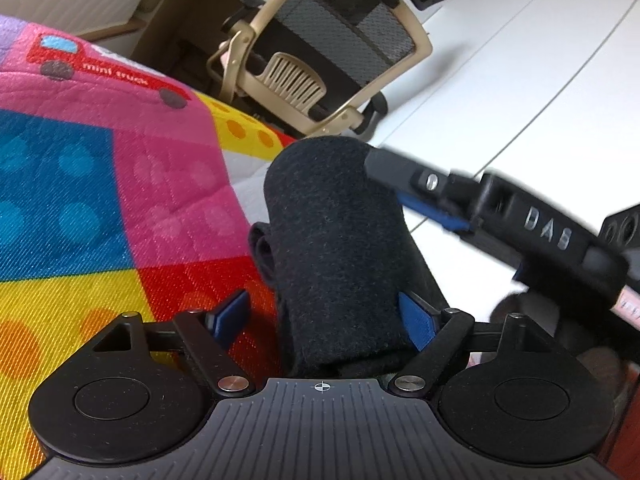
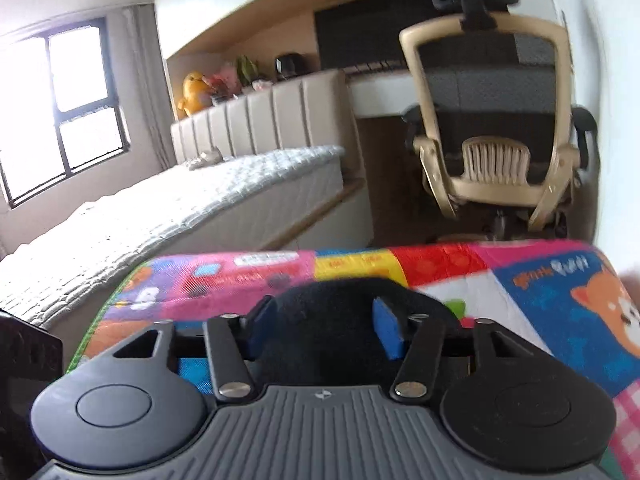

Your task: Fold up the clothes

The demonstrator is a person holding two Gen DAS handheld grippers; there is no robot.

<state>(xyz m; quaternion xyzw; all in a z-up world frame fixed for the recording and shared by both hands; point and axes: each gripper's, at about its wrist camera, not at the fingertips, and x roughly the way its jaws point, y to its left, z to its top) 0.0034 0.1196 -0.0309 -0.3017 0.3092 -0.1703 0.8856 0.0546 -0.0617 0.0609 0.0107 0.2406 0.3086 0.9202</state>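
A folded black garment [image 1: 340, 240] of fuzzy, fleece-like cloth is lying as a thick, rounded bundle, its layered edges showing at the left side in the left wrist view. It is sitting on a bright patchwork play mat [image 1: 100, 184]. From the right wrist, the bundle [image 2: 320, 320] is showing as a dark, low, blurred hump.

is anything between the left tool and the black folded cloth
No, nothing visible. The black folded cloth already lies between the left tool's open blue fingers, on the colourful mat. The right tool reaches in from the far side.
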